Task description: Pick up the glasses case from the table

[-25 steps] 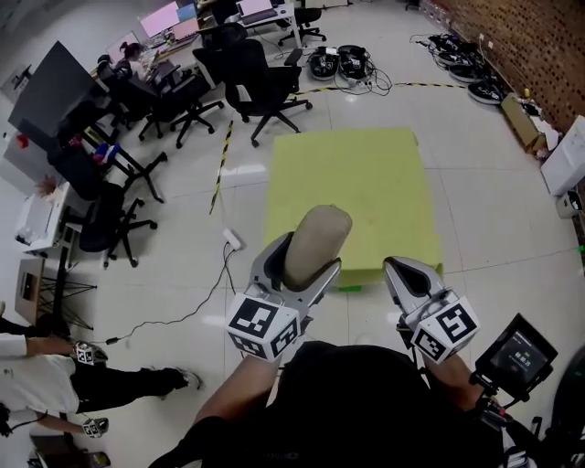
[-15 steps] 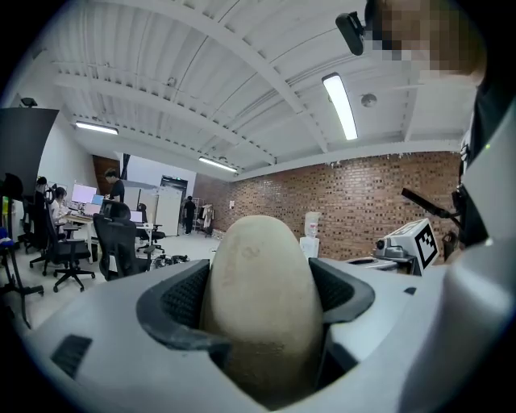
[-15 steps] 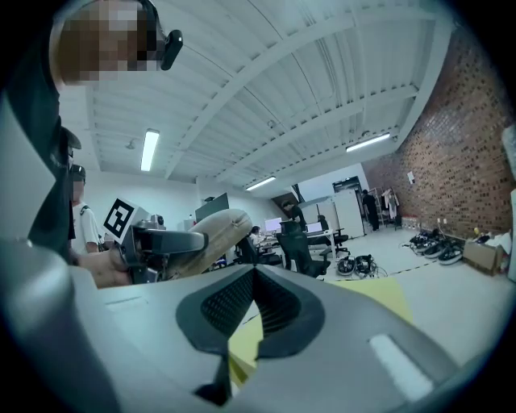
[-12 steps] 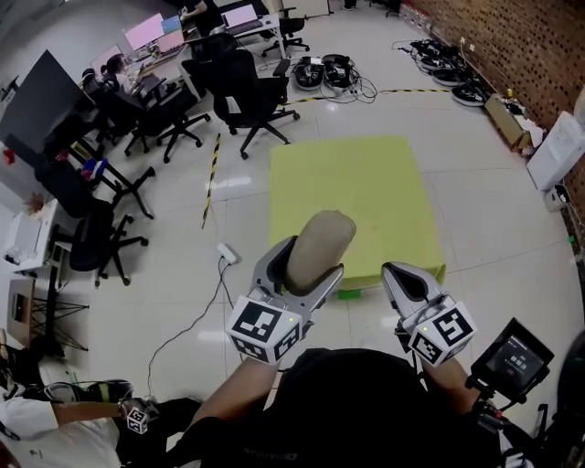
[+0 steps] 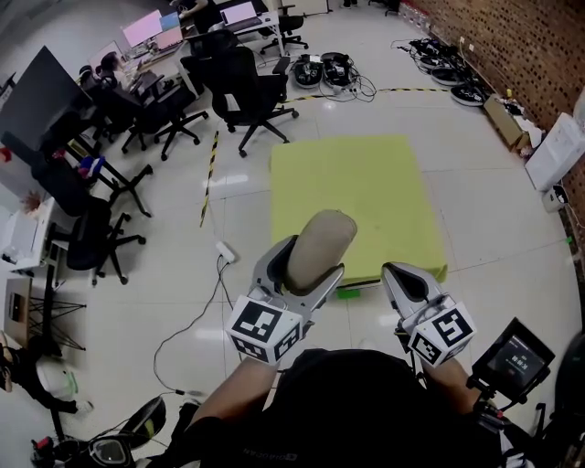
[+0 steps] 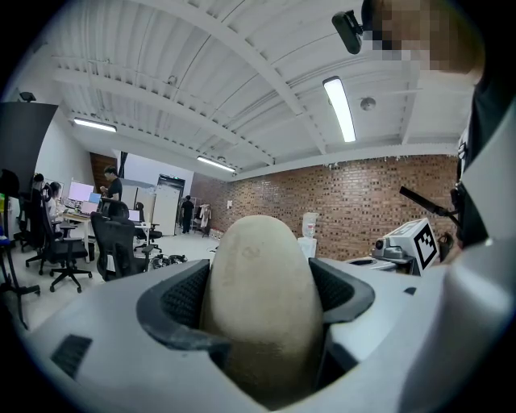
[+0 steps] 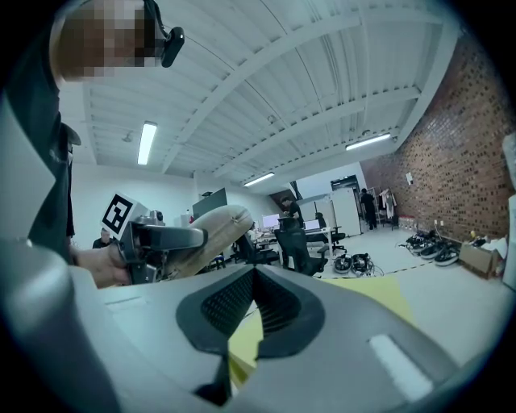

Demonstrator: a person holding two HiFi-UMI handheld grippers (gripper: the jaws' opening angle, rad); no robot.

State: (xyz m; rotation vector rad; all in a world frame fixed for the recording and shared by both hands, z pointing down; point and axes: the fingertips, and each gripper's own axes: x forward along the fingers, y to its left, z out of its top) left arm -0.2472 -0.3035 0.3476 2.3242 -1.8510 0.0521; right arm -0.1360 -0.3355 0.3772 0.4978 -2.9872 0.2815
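Note:
A beige oval glasses case (image 5: 317, 248) stands upright, lifted well above the yellow-green table (image 5: 352, 199). My left gripper (image 5: 294, 263) is shut on it, both jaws pressing its lower half. The left gripper view shows the glasses case (image 6: 262, 298) filling the gap between the pads. My right gripper (image 5: 408, 282) hangs to the right of it, near the table's front edge, shut with nothing between its jaws. In the right gripper view the right gripper (image 7: 254, 310) has its pads meeting, and the case (image 7: 211, 234) in the other gripper shows at the left.
Black office chairs (image 5: 247, 87) and desks with monitors (image 5: 158, 27) stand at the back left. Cables and round devices (image 5: 332, 69) lie on the floor behind the table. A brick wall (image 5: 530, 46) runs along the right. A small screen (image 5: 514, 356) sits at lower right.
The grippers and the case have held their pose. The head view has shifted slightly, and the person at the lower left has moved off, leaving other gear on the floor there.

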